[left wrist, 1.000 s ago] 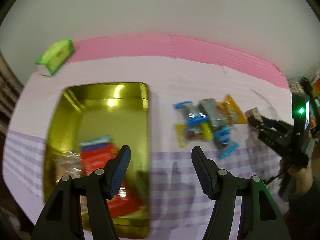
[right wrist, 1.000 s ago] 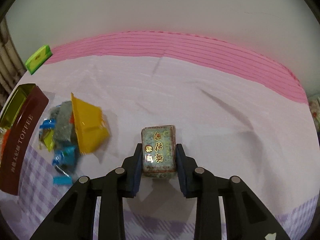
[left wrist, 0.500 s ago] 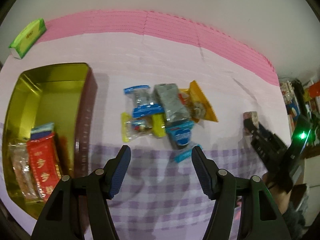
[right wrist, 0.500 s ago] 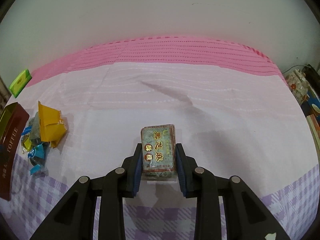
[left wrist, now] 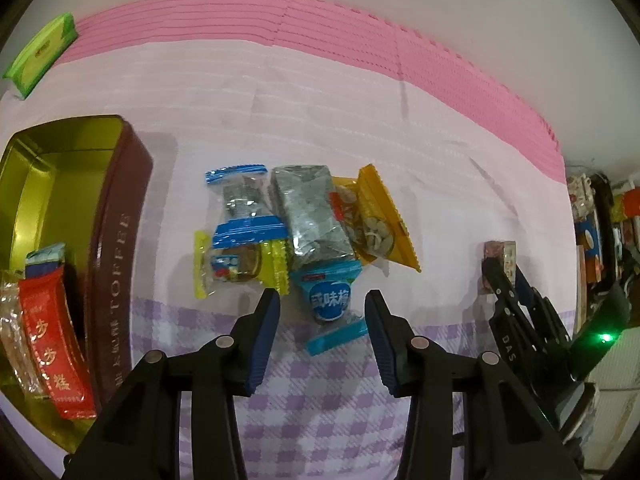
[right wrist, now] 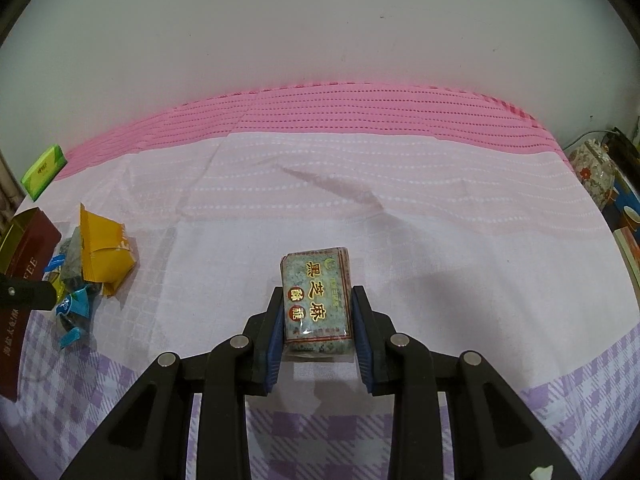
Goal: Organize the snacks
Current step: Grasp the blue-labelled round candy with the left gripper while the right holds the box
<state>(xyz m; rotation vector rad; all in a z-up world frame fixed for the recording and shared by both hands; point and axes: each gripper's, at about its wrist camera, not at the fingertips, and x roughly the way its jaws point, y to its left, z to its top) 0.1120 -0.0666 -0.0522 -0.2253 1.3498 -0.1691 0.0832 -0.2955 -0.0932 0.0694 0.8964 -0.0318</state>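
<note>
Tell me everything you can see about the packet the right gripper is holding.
The sesame cake packet is a small rectangular block in clear glossy film over a speckled blue-green label with a red border, gold and red Chinese characters and two red round seals. The right gripper is shut on it, blue pads pressed against its two long sides, the far end sticking out beyond the fingertips. It is held label up over the pale pink cloth, apart from the snack pile.

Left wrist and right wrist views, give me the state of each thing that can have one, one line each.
toffee tin: lid off, partly filled with snacks.
light-blue packet: flat on cloth, between the left tool's open pads.
left tool: closing, not yet touching.
right tool: shut on the sesame cake packet.
sesame cake packet: gripped, sealed.
</note>
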